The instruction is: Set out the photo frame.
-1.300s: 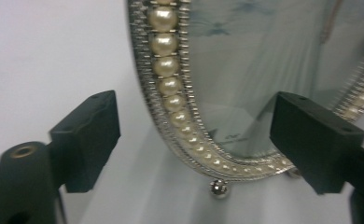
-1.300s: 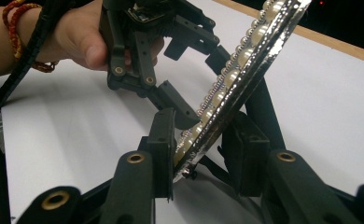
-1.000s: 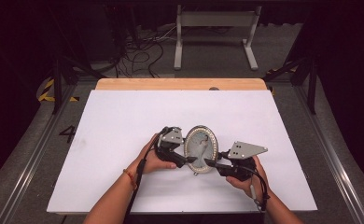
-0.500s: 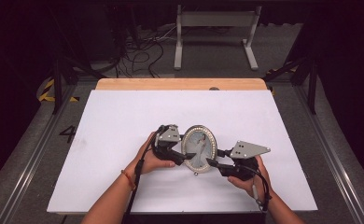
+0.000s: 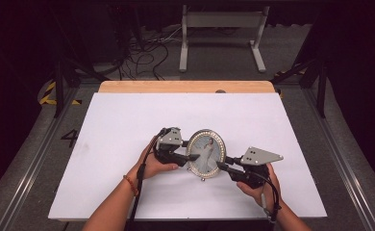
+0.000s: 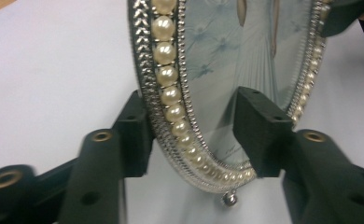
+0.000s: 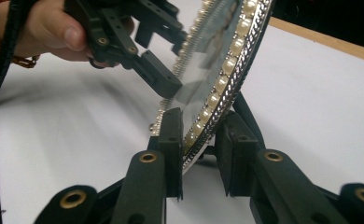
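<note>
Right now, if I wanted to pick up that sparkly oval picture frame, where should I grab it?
Grab the picture frame by its thin pearl rim, pinching front and back, from a side edge. It stands nearly upright, so its sides are free. The left gripper and right gripper straddle it that way. Probably avoid squeezing the glass middle.

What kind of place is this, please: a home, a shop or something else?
Probably a lab or recording studio, not a home. The table has a plain white cover and holds just an oval pearl-rimmed photo frame. Loose cables lie on the dark floor behind, beside a metal stand.
</note>
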`<state>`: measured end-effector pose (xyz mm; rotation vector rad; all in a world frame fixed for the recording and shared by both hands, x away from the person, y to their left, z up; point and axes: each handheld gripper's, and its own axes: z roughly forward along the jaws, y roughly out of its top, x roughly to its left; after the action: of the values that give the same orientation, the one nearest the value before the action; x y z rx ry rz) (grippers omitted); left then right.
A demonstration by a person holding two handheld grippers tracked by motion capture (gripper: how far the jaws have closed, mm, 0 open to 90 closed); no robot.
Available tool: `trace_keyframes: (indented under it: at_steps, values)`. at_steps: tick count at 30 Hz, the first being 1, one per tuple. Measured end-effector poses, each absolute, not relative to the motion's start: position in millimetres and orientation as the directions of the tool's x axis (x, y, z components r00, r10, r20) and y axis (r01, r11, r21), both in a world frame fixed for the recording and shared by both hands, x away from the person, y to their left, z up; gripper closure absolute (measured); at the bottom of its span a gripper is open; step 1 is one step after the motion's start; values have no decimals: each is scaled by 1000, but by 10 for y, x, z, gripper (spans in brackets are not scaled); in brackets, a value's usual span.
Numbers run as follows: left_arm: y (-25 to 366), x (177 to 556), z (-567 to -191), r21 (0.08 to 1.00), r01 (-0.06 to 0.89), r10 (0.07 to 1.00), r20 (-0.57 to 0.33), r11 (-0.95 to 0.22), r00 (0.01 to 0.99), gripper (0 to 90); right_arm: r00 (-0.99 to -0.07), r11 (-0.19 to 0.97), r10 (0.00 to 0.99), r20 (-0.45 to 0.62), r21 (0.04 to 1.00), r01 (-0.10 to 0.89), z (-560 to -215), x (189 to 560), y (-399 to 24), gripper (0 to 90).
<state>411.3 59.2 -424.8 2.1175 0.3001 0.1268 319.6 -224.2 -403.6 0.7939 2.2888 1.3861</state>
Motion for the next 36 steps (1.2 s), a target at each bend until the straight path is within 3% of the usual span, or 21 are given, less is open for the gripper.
trace_keyframes:
  at_steps: [6,12,17,21,23,26,30,36]
  values:
    - [626,4056,-4223,833,157,273,-7,-531,962,601,-782,358,623,9,886,295,-4033,3306,-2292,751]
    - [653,3985,-4196,829,150,276,5,-539,961,612,-782,344,622,24,889,302,-4046,3417,-2316,744]
    - [640,3961,-4182,822,144,284,22,-551,958,598,-782,346,622,17,891,294,-4047,3430,-2316,740]
    - [648,3963,-4157,851,146,298,13,-504,954,536,-767,351,642,-9,892,284,-4043,3378,-2321,637]
    - [654,3963,-4148,861,147,304,9,-487,953,519,-761,359,648,-23,891,279,-4039,3354,-2331,653]
    - [659,3963,-4146,860,151,312,11,-488,950,575,-765,368,643,-35,890,268,-4024,3315,-2319,746]
    - [710,3943,-4126,860,159,320,5,-485,947,667,-762,369,647,-30,887,278,-4019,3337,-2297,747]
    - [759,3861,-4118,853,157,331,20,-498,943,690,-771,348,637,2,891,290,-4041,3423,-2294,751]
